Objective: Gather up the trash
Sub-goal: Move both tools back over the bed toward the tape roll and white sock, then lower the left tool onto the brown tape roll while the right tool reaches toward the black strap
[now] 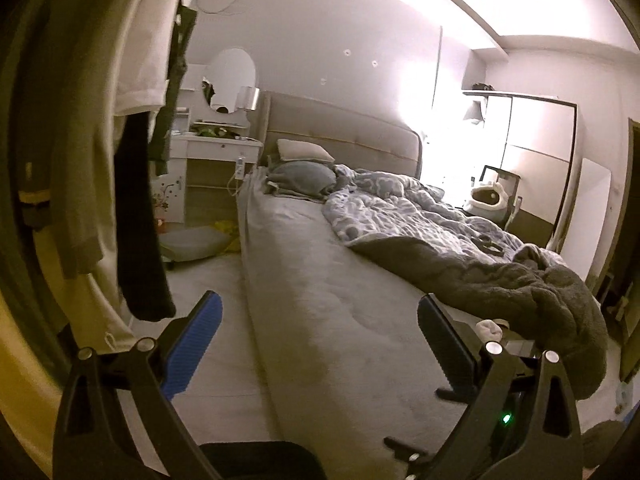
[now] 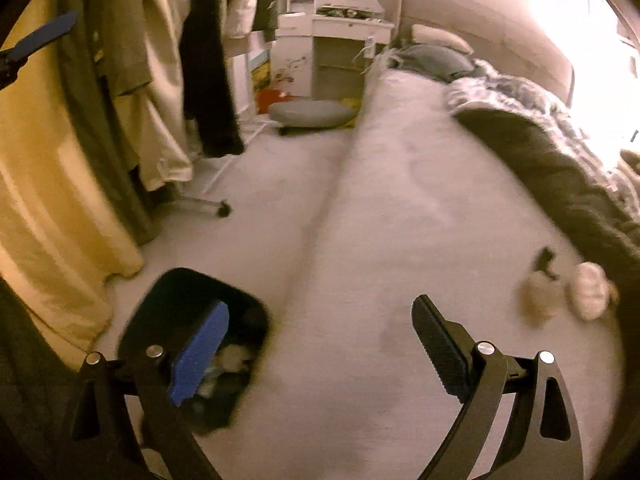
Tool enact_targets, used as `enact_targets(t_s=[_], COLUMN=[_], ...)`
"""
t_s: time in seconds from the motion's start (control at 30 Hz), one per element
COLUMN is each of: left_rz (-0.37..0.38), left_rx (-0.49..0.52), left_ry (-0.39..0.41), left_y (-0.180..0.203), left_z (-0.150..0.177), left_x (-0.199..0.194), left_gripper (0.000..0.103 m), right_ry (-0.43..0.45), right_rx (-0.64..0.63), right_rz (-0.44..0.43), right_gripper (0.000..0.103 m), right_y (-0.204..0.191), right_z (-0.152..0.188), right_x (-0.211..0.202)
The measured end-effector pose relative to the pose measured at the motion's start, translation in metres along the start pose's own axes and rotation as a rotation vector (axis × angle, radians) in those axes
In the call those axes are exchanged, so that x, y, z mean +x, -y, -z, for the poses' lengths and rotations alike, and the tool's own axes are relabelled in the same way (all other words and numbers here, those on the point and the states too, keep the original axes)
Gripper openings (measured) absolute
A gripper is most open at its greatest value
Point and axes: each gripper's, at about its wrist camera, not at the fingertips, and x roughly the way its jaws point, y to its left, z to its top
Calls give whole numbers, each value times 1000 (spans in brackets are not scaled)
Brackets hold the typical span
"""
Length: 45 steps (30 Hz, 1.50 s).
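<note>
A black trash bin (image 2: 160, 300) stands on the floor beside the bed, with crumpled trash inside; its rim also shows at the bottom of the left wrist view (image 1: 256, 452). Two crumpled wads lie on the bed sheet: a brownish one (image 2: 540, 298) and a white one (image 2: 590, 290), with a small dark item (image 2: 545, 261) just behind. The white wad also shows in the left wrist view (image 1: 491, 329). My right gripper (image 2: 322, 320) is open and empty, above the bed edge, left of the wads. My left gripper (image 1: 320, 314) is open and empty over the bed edge.
A bed (image 1: 320, 264) with a rumpled grey and patterned duvet (image 1: 460, 240) fills the right. Hanging clothes on a wheeled rack (image 2: 160, 60) and a yellow curtain (image 2: 40, 200) crowd the left. A grey cushion (image 2: 312, 114) and white dresser (image 2: 340, 28) stand beyond on the floor.
</note>
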Motion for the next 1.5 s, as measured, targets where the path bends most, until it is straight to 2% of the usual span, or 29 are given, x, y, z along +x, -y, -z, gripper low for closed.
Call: enact_targets(t_s=[0.23, 0.33, 0.6, 0.77, 1.07, 1.23, 1.5], left_rz=[30, 48, 38, 60, 61, 86, 155], left_rx=[35, 37, 69, 106, 85, 144, 234], left_ry=[-30, -55, -83, -131, -227, -285, -359], left_y=[35, 46, 68, 81, 91, 109, 148], left_z=[7, 11, 20, 31, 46, 58, 76], left_x=[23, 33, 51, 66, 94, 109, 138], left_gripper=[100, 100, 100, 100, 100, 100, 99], right_ry=[34, 45, 81, 93, 57, 44, 49], right_rx=[-8, 9, 54, 115, 239, 255, 354], right_rz=[58, 60, 56, 26, -40, -81, -127], right_gripper=[94, 94, 94, 94, 94, 94, 93], right_y=[45, 61, 106, 141, 197, 216, 251], right_z=[6, 9, 9, 5, -7, -18, -21], right_x=[-16, -21, -30, -29, -16, -14, -5])
